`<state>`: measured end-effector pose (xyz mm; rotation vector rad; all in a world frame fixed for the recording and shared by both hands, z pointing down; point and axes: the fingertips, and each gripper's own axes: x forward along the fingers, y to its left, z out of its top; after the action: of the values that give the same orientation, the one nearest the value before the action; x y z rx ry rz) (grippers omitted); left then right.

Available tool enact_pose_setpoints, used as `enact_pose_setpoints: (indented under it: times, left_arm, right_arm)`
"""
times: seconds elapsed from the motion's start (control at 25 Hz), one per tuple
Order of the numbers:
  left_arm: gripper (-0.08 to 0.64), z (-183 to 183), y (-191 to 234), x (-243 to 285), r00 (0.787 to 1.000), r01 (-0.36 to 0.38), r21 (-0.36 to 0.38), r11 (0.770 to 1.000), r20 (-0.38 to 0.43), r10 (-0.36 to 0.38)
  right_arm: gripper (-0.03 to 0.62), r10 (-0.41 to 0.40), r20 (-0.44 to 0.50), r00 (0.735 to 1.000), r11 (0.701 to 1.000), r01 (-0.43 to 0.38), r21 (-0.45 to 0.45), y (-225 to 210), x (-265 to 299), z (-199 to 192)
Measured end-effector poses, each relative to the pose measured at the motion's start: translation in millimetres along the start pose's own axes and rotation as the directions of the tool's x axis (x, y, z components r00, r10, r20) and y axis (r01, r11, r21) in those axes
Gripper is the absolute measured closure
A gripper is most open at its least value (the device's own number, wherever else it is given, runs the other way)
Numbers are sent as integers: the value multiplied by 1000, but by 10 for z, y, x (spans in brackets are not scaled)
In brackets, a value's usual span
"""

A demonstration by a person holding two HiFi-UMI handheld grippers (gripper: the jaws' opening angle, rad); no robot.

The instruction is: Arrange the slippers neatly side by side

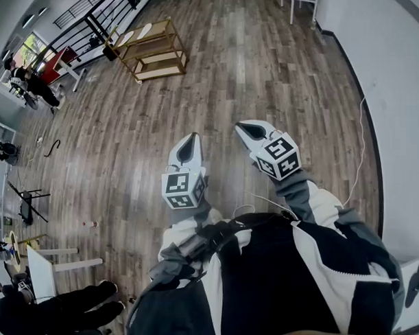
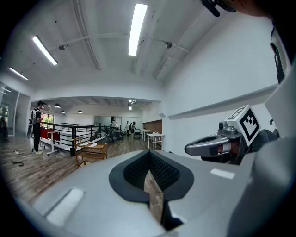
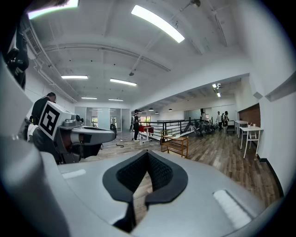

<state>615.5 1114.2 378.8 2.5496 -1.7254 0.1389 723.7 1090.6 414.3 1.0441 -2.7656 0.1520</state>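
Observation:
Both grippers are held out level over the wooden floor, side by side. My left gripper is shut with nothing between its jaws, and so is my right gripper. Far ahead to the left stands a low wooden rack with two pale slipper-like shapes lying on its top shelf. In the left gripper view the closed jaws point past that rack, and the right gripper shows beside them. In the right gripper view the rack sits just right of the closed jaws.
A white wall runs along the right side. A black railing and a red table stand at the far left, with a person there. White table legs show at the top. More people stand far back.

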Motion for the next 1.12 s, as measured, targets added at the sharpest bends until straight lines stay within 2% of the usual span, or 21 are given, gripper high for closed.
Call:
enact_pose_setpoints:
  times: [0.24,0.76,1.12]
  left_arm:
    - [552,-106,95,17,1000,16,26,1000,9,-16]
    - [552,-92,284,-34,1000,0,10,1000,6,0]
    - [552,-52,749,96,1000,-1,-16,1000,19,2]
  right_arm:
    - [591,2,7,1000,1000,-2,8,52,60,-24]
    - [586,19,31,999,999,-20,44,116,231,94]
    - [588,39,22,999,999,-39,29,227,661,173]
